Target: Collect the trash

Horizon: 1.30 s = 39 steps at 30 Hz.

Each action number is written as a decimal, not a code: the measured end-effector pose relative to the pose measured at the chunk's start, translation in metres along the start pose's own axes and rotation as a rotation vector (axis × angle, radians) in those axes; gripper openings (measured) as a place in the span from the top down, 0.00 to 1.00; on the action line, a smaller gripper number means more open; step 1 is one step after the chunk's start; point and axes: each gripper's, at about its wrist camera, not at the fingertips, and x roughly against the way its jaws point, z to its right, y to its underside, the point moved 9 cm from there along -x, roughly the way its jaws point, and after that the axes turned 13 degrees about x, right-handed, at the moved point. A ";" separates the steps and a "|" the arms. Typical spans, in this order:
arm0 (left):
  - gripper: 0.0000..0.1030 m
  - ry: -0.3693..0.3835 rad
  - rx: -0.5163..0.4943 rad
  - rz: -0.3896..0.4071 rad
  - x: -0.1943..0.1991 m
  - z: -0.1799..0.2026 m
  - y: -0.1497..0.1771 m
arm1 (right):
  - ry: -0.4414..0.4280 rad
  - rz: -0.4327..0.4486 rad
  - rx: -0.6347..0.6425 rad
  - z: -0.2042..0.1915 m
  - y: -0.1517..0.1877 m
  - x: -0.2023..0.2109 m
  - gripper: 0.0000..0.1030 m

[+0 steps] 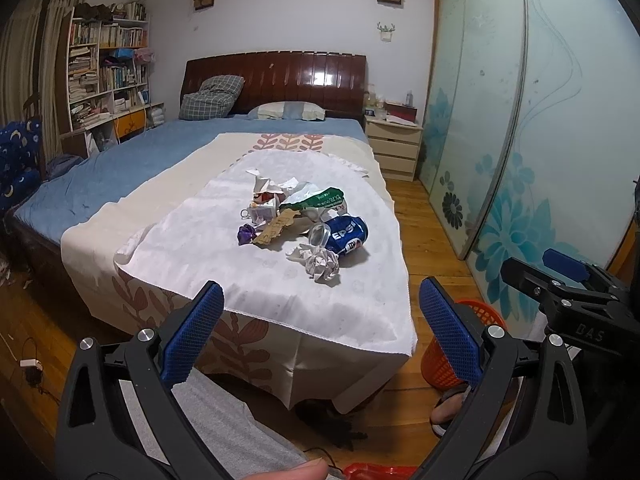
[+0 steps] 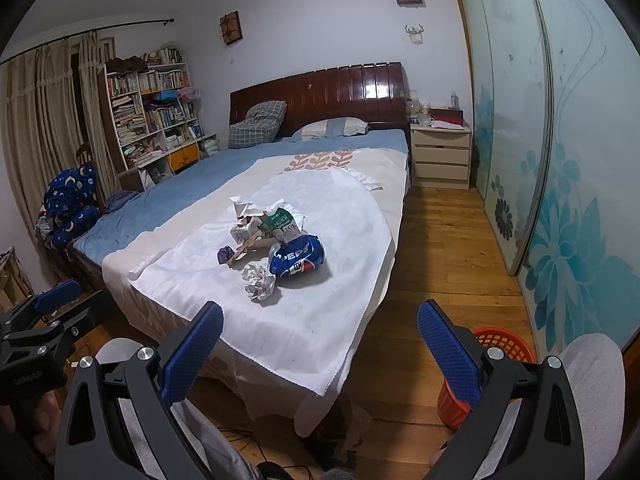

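Hovering short of the bed's foot, left tool (image 1: 320, 332) and right tool (image 2: 320, 340) both gaping wide, blue pads well apart, gripping nothing. Glimpsing grey-clad legs and a sandalled foot below the tools. Standing on the wooden floor at about 4 o'clock from the left tool, an orange basket (image 1: 486, 314), showing again at 3 o'clock in the right wrist view, just beside the bed's near corner. Lying farther out at 12 o'clock, on the white cloth (image 1: 280, 296) draped over the bed's foot: the trash pile. Sitting nearest in that pile, a crumpled paper ball (image 2: 260, 280), almost dead ahead of the left tool and at about 11 o'clock from the right one. Resting just behind it, a dented blue Pepsi can (image 2: 298, 260) on its side, long axis running roughly 10 to 4 across the right wrist view, so calling for a grip across the short girth. Judging the right tool better placed for the can and for the basket. Piling beyond: a green-and-white wrapper (image 1: 320, 198), cardboard scrap, purple wad and torn paper.
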 end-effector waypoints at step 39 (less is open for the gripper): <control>0.06 -0.008 0.000 -0.003 -0.001 -0.002 0.004 | -0.016 -0.012 0.003 -0.002 0.000 -0.003 0.06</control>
